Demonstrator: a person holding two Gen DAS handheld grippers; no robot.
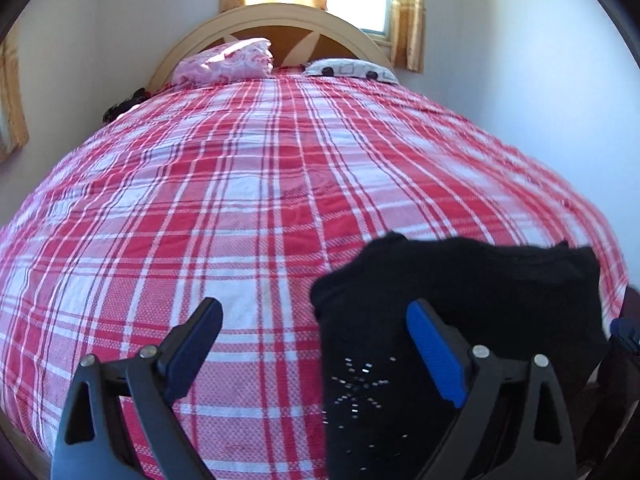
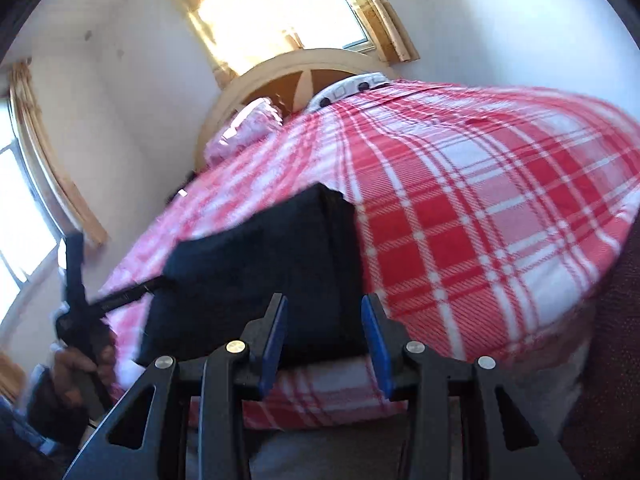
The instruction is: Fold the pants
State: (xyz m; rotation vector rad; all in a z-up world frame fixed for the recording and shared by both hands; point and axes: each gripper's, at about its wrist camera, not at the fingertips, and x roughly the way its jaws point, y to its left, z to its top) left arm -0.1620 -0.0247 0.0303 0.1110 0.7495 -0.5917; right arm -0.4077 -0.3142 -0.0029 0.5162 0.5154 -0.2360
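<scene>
The black pants (image 1: 460,280) lie folded in a compact block near the front edge of the bed (image 1: 240,200), with small shiny studs on the near part. My left gripper (image 1: 316,320) is open just above the bed; its right finger is over the pants' left edge. In the right wrist view the pants (image 2: 260,248) form a dark rectangle on the red plaid cover (image 2: 480,220). My right gripper (image 2: 324,312) is open at the pants' near edge, holding nothing. The left gripper (image 2: 80,304) and the hand holding it show at the far left.
A pink pillow (image 1: 224,62) and a white patterned pillow (image 1: 352,69) lie at the curved headboard (image 1: 280,20). A bright window with tan curtains (image 1: 408,12) is behind. White walls flank the bed. A dark object (image 1: 124,106) lies at the bed's far left edge.
</scene>
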